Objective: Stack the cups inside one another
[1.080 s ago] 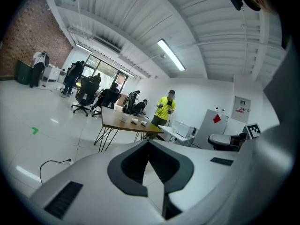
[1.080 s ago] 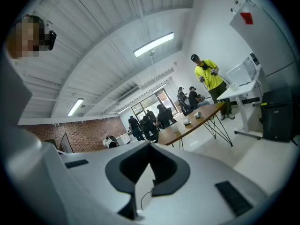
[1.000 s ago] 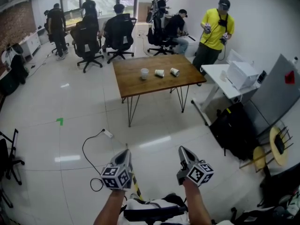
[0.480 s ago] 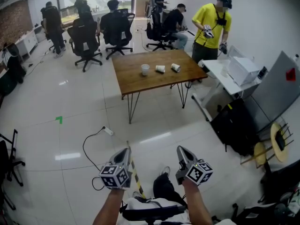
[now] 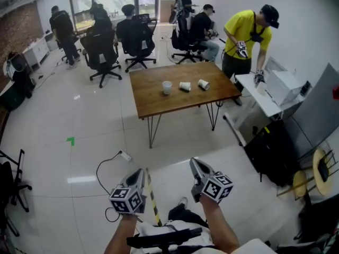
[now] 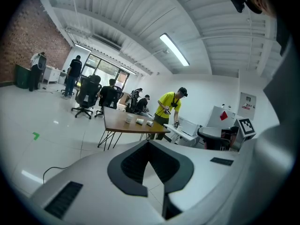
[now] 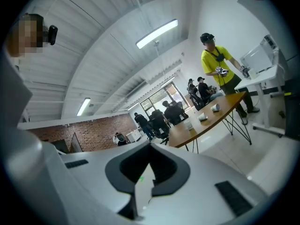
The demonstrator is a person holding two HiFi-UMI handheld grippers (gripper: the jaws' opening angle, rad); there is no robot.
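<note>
Three white paper cups lie far ahead on a brown wooden table. One cup stands upright, and two more lie on their sides to its right. In the left gripper view the same cups show small on the table. The right gripper view has them small as well. My left gripper and right gripper hover low over the floor, well short of the table. Both are shut and hold nothing; their jaw tips meet in each gripper view.
A black cable with a power strip and a yellow-black tape strip lie on the tiled floor ahead. A person in yellow bends over a white desk right of the table. Office chairs with seated people stand behind it. Black bags sit at right.
The view has shifted forward over the floor. My right gripper has moved left and up in the picture, the left only slightly. The person in yellow has stepped right and leaned over the white desk.
</note>
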